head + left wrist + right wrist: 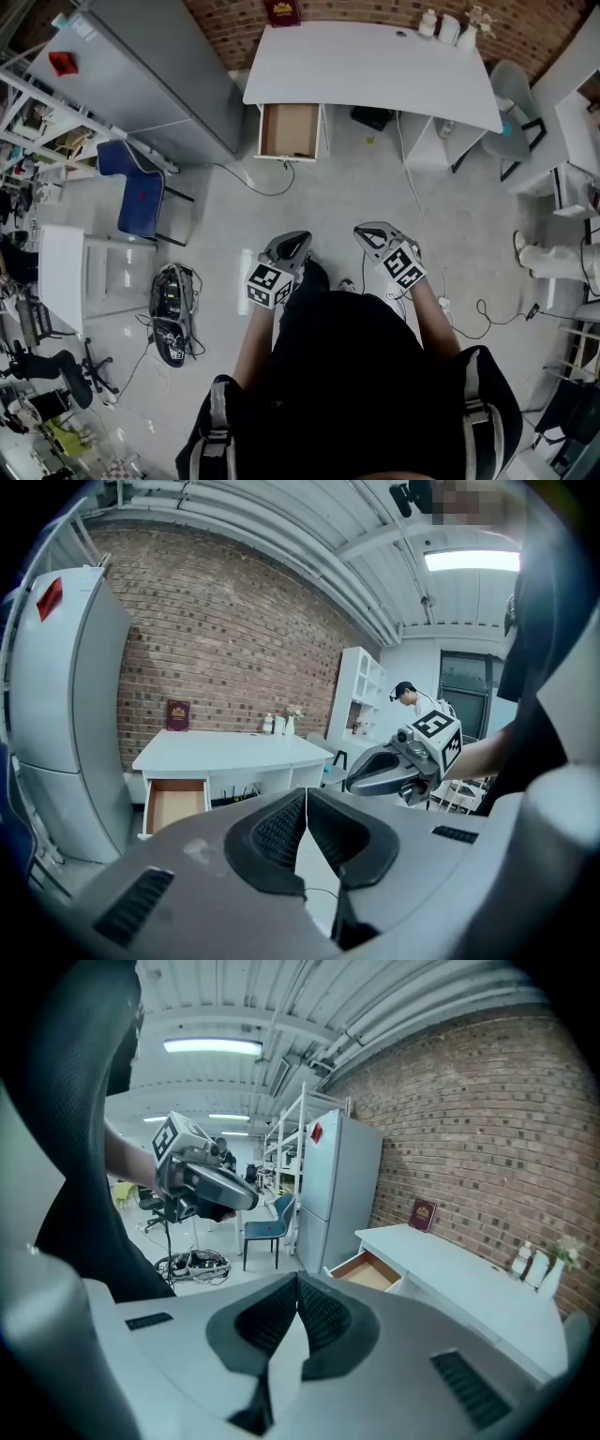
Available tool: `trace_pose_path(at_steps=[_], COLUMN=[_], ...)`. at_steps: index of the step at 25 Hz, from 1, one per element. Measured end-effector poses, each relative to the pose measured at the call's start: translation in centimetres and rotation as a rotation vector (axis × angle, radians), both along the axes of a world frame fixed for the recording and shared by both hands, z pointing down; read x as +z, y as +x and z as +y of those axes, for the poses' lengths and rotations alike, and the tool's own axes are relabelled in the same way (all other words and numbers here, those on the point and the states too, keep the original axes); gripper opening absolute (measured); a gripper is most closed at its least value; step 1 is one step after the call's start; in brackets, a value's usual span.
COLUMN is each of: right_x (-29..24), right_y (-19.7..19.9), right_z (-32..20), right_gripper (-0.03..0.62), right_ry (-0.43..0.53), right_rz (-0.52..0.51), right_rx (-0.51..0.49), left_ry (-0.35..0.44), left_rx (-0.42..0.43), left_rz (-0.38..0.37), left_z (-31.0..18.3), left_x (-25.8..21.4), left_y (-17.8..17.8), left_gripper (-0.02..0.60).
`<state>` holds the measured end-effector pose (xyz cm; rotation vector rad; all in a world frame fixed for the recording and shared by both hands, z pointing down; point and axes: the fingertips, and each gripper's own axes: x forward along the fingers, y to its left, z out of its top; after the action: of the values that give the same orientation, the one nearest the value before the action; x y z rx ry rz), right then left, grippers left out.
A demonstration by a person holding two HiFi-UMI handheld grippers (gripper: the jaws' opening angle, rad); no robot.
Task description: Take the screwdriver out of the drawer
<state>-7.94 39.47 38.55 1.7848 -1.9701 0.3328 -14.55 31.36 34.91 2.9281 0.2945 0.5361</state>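
L tongs (296, 242) & R tongs (368, 231) both clenched, empty, mid-frame. Open drawer (289, 127) under bench (375, 66), upper centre, well apart.

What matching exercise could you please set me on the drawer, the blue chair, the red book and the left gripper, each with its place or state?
Things:
1. drawer
2. blue chair
3. red book
4. left gripper

Places or states:
A. on the desk, at its edge by the brick wall
B. jaws together, nothing between them
C. pulled open under the desk
D. standing beside the grey fridge

Pairs: 1-C, 2-D, 3-A, 4-B.
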Motion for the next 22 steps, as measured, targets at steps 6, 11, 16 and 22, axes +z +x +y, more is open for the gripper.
trace_pose_path(at_steps=[6, 11, 16, 22], right_x=[-0.1, -0.6, -0.4, -1.2], right_y=[0.1, 0.5, 1.9, 4.5], right_z=[-2.3, -5.0, -7.7, -11.0], right_gripper=[0.057, 0.057, 0.057, 0.057], right_ry=[-0.011, -0.021, -0.035, -0.043], right_rz=[-0.018, -0.008, -0.005, 0.006], right_rx=[0.007, 0.002, 0.018, 0.059], left_ry=[-0.018, -0.034, -0.047, -0.046], left_rx=[-0.016, -0.016, -0.001, 0.041], left_rz=[-0.002, -0.003, 0.0, 0.009], left_z=[-2.5, -5.0, -8.2, -11.9], left_x=[0.2, 0.5, 0.6, 0.4], left_y=[-0.1, 0.4, 2.1, 5.5], left_gripper=[0.017, 0.017, 0.017, 0.017])
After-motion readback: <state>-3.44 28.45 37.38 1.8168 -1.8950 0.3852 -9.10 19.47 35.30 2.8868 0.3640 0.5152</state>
